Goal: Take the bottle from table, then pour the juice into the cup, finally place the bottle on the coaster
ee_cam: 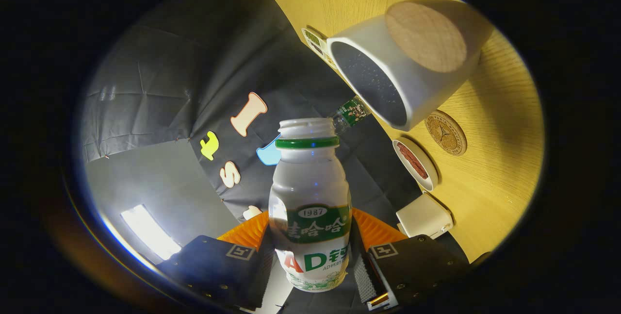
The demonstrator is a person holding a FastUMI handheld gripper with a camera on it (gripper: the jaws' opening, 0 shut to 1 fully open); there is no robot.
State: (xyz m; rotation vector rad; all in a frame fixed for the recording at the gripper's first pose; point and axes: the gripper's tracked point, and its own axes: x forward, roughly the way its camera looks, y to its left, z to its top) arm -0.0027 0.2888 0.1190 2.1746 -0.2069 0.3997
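Gripper view: tool [310, 260] clamped on bottle [310, 207], one finger on each side of its labelled body. Bottle uncapped, long axis running straight ahead along the fingers, mouth toward the wall. Whole view rolled, bench [499, 178] standing steeply. Cup [402, 74] beyond and to the right of the mouth, well apart; coaster [446, 132] just behind it.
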